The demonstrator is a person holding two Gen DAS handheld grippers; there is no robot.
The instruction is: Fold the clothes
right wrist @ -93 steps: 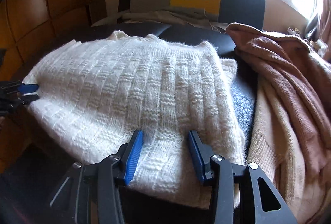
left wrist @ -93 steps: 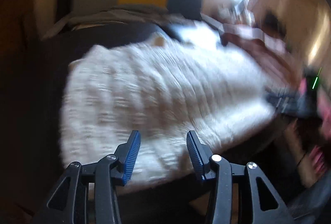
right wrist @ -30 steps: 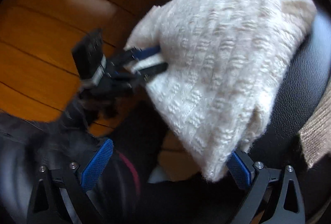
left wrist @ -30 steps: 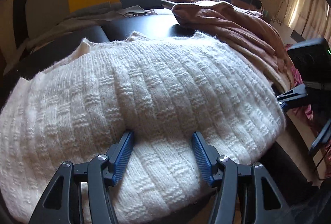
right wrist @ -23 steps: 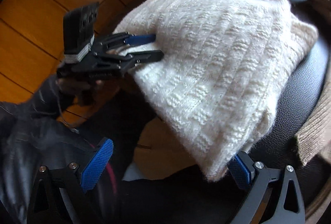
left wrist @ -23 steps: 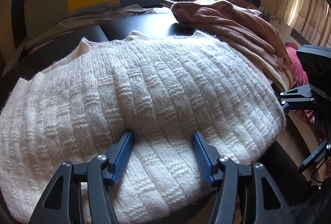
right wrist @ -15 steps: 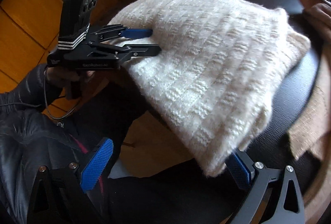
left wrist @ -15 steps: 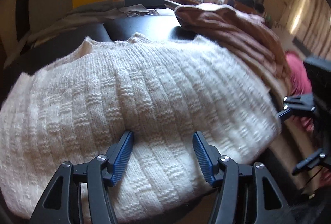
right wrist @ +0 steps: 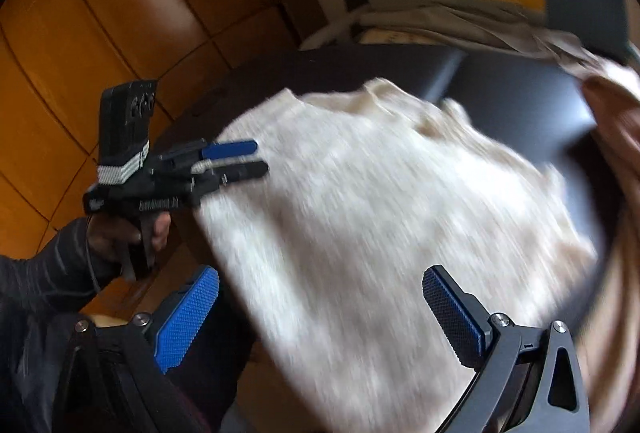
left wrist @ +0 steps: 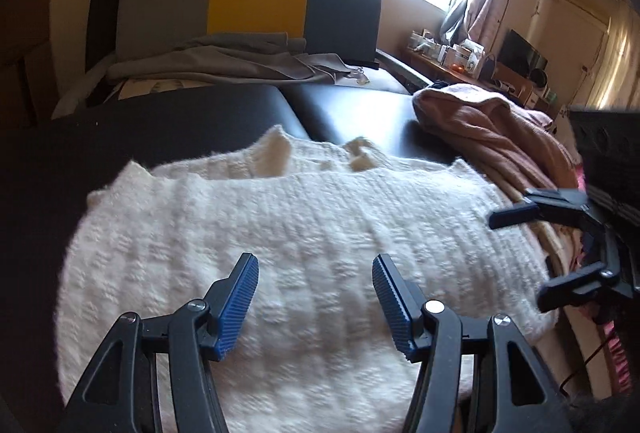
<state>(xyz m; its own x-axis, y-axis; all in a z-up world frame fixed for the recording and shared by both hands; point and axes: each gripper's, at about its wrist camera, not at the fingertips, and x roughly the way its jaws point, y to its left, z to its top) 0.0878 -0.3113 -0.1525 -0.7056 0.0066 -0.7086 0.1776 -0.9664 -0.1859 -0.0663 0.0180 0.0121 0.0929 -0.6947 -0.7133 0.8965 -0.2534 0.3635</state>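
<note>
Sweater: the white knit sweater (left wrist: 304, 233) lies spread on the black padded surface (left wrist: 192, 113), its near hem hanging a little over the front edge, its collar toward the far side.
Left gripper: the left gripper (left wrist: 316, 297) hovers over the near part of the knit, jaws apart, nothing between them.
Right gripper: the right gripper (right wrist: 320, 313) sits at the near right corner, jaws spread wide, also empty – the knit passes between the pads but is not pinched.
Step in hand: likely taking hold of the near edge for a fold; best done by pinching both layers at matching spots, well in from the fuzzy fringe, and lifting evenly so the thick knit does not sag or skew.
Neighbours: the pink-brown garments (left wrist: 500, 129) lie just beside the sweater on the right – keep the fold clear of them.
Writing: pale lettering on the left gripper's body is visible in the right wrist view, too blurred to read; no garment label shows.
</note>
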